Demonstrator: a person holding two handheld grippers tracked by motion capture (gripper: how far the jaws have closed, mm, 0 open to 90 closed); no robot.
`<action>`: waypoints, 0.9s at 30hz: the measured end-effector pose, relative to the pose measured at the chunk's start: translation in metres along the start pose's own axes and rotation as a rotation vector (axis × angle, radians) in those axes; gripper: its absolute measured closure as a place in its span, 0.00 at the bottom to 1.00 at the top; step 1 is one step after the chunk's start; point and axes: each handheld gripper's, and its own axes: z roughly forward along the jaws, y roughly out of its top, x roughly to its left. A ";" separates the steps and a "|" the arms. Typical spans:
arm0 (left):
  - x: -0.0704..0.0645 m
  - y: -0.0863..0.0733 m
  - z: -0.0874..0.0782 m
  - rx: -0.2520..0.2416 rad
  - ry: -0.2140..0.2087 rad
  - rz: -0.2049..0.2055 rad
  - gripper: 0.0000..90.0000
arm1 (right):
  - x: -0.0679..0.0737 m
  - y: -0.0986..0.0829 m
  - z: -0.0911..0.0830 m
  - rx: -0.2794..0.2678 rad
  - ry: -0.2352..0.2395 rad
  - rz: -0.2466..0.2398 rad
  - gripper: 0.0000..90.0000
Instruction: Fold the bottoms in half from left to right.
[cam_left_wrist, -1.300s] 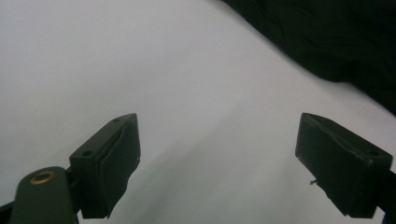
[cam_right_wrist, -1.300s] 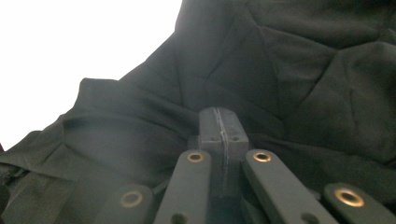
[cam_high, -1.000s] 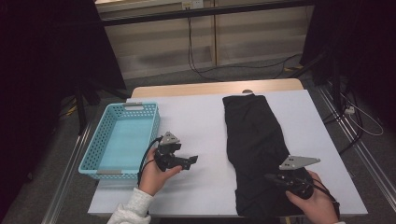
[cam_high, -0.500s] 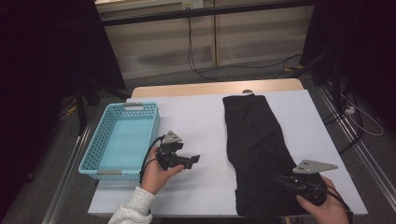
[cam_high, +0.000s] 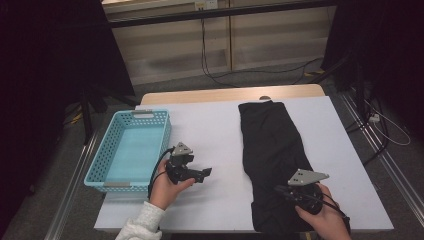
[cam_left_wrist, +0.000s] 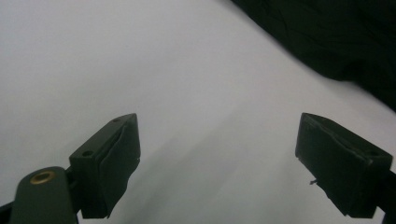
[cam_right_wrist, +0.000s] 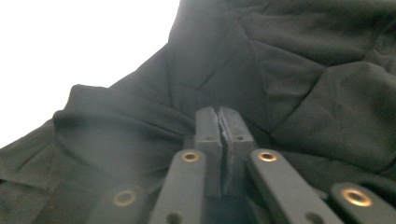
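Your right gripper (cam_high: 285, 190) sits over the near end of the black garment (cam_high: 272, 150), which lies in a long folded strip on the right half of the desk (cam_high: 210, 125), its far end touching the desk's back edge. In the right gripper view the jaws are pressed flat together, and I cannot see any cloth pinched between them (the fabric just bunches beneath and ahead of the tips). So if you lift now, you may come up with nothing, or snag only the top layer and unfold the strip instead of moving it whole.

Your left gripper (cam_high: 204, 173) hovers over bare desk between the blue basket (cam_high: 131, 150) and the garment, jaws spread wide and holding nothing. It is well apart from the cloth, so one end would have to carry everything: the garment is long and limp, and I'd expect the far end to drag, twist, or slide off the desk's edge.

If the basket is the destination, watch its near wall. A trailing fold could catch the rim and tip or shove the light basket toward the desk's left edge.
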 end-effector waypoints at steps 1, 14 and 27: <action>0.000 0.000 0.000 0.000 -0.001 -0.004 0.16 | -0.001 0.000 0.000 -0.001 0.008 0.008 0.99; 0.000 0.001 0.002 -0.004 -0.006 -0.005 0.15 | -0.014 -0.016 -0.040 -0.044 0.012 0.078 1.00; -0.001 0.005 0.001 -0.017 -0.011 0.005 0.15 | -0.029 -0.041 -0.076 -0.066 -0.032 0.157 1.00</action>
